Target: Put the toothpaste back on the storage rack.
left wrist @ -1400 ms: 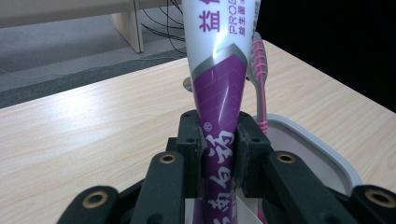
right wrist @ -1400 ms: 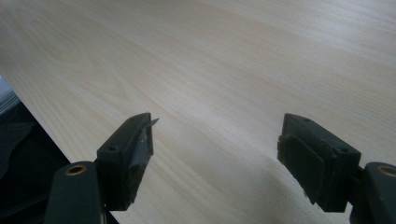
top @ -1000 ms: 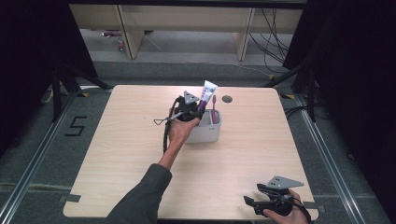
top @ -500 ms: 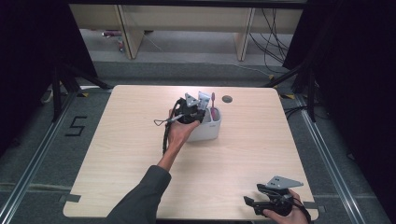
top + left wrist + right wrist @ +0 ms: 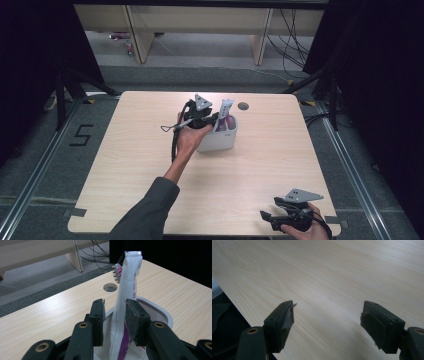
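Two grippers are in my hands; the right gripper (image 5: pixel 267 218) sits closest to me, at the near right corner of the table (image 5: pixel 280 165), and its jaws are spread wide with just bare wood between them. My left gripper (image 5: pixel 212 120) is farther out, past the middle of the table, right over the white cup (image 5: pixel 220 140); its jaws have just been closing a bit, and the toothpaste tube (image 5: pixel 126 302) stands between them. One pad touches the tube on one side; there is a thin gap on the other side, so I do not see a real pinch. The tube is white and purple, it stands up tall, and its bottom end is down inside the cup. Behind the tube a toothbrush (image 5: pixel 117 272) with pink on it pokes up from the same cup; beyond that, a small round hole (image 5: pixel 243 106) sits near the far edge of the table.
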`<state>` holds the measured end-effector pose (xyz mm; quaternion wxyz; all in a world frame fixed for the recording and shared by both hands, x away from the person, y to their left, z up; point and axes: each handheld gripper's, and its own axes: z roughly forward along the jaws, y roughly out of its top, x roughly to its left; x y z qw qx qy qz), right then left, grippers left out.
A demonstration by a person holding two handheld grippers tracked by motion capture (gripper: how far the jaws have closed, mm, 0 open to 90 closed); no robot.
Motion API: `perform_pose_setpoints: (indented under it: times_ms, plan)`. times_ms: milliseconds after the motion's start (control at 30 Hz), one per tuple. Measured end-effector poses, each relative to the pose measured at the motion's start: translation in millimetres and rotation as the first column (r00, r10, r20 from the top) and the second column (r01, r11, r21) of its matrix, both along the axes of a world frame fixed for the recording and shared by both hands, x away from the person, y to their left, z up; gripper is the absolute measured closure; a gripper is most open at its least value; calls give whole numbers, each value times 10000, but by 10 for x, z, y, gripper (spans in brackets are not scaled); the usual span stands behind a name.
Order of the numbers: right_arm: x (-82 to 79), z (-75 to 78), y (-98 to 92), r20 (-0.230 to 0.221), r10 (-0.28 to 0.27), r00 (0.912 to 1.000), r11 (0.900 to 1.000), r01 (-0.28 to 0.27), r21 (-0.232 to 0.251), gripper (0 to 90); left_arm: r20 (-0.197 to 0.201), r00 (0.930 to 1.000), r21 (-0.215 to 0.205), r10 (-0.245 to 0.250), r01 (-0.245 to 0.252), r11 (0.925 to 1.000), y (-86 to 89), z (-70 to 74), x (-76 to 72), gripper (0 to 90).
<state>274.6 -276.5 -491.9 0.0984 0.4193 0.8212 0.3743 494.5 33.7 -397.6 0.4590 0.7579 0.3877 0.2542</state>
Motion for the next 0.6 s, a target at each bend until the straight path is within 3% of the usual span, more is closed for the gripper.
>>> perform_pose_setpoints:
  times_ms: [100, 200, 333, 433, 600]
  plan:
    - [3, -3, -1, 2, 26, 10000, 10000, -26, 63, 266, 25, 10000, -153, 15, -14, 9999, 10, 11, -9, 676]
    - [6, -2, -5, 7, 28, 10000, 10000, -28, 47, 266, -19, 10000, 23, -94, 94, 10000, 30, 25, -19, 665]
    - [5, 2, -4, -30, 35, 10000, 10000, -35, 49, 266, -96, 10000, -304, -24, 21, 9995, 46, 32, -34, 657]
    - [2, 3, -2, 32, -1, 10000, 10000, 1, -16, 266, -139, 9999, -180, -55, 53, 9998, 72, 53, -51, 642]
    - [4, -1, -2, 27, 7, 10000, 10000, -7, 39, 266, -236, 9997, -349, 4, -12, 9994, 94, 60, -74, 613]
